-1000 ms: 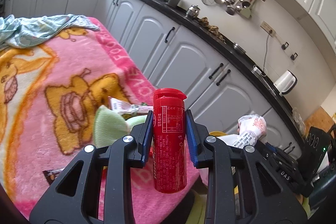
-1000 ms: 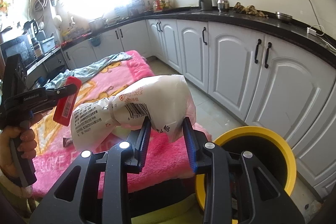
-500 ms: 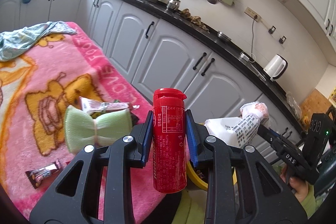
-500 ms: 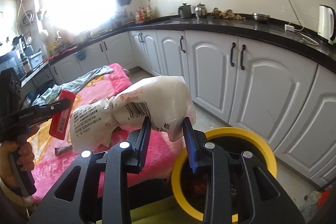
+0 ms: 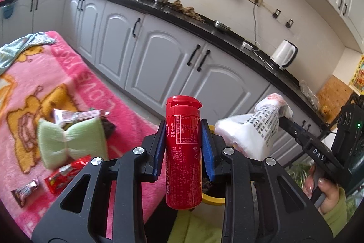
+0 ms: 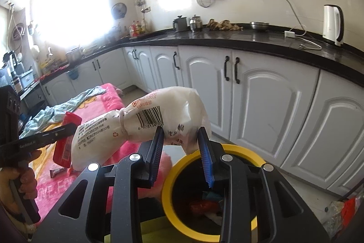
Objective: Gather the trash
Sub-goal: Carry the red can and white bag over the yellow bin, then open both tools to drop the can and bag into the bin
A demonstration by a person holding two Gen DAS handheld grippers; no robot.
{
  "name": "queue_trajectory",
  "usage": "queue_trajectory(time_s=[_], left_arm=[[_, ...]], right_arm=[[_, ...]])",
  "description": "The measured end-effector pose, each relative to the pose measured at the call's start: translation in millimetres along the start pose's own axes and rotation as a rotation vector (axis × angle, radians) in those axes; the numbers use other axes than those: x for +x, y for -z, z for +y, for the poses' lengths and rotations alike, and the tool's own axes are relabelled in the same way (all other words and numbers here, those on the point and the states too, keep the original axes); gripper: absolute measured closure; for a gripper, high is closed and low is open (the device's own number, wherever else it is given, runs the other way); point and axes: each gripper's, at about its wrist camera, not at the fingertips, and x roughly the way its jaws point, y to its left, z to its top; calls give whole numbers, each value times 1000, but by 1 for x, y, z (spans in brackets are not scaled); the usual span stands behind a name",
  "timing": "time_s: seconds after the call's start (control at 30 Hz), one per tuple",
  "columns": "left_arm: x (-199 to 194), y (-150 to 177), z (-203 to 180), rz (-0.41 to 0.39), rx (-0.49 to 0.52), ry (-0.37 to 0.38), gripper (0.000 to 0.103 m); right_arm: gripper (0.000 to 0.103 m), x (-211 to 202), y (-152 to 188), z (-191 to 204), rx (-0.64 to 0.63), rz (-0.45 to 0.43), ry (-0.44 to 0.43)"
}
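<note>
My left gripper [image 5: 183, 148] is shut on a red plastic bottle [image 5: 183, 152] with a flip cap, held upright in the air. My right gripper [image 6: 182, 153] is shut on a white tied plastic bag [image 6: 145, 126] with printed text, held above and to the left of the yellow-rimmed trash bin [image 6: 169, 177]. The bin holds some trash. The bag also shows in the left wrist view [image 5: 252, 136], and the bottle in the right wrist view [image 6: 66, 140]. Part of the bin rim [image 5: 215, 199] shows behind the left gripper.
A pink cartoon blanket [image 5: 34, 83] covers the table at left, with a green sponge bow [image 5: 70, 145], snack wrappers [image 5: 63, 174] and a teal cloth [image 5: 20, 49] on it. White kitchen cabinets [image 6: 261, 101] with a black counter stand behind. A kettle [image 6: 333, 24] stands on the counter.
Both grippers have swung right, toward the bin, still holding their items. The bin's opening now lies more fully under the right gripper.
</note>
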Motion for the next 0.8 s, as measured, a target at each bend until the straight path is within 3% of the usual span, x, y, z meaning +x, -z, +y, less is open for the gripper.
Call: queue_trajectory(time_s=[0.07, 0.17, 0.27, 0.8], left_arm=[[4, 1, -7, 6, 11, 8, 81], [11, 2, -16, 15, 29, 21, 81], [26, 4, -26, 30, 50, 24, 81], [146, 49, -70, 258, 164, 81, 80]], right_arm=[[74, -3, 1, -5, 11, -7, 9], [91, -7, 1, -16, 23, -18, 26], [96, -4, 5, -25, 21, -10, 58], [96, 48, 53, -81, 155, 195, 86]])
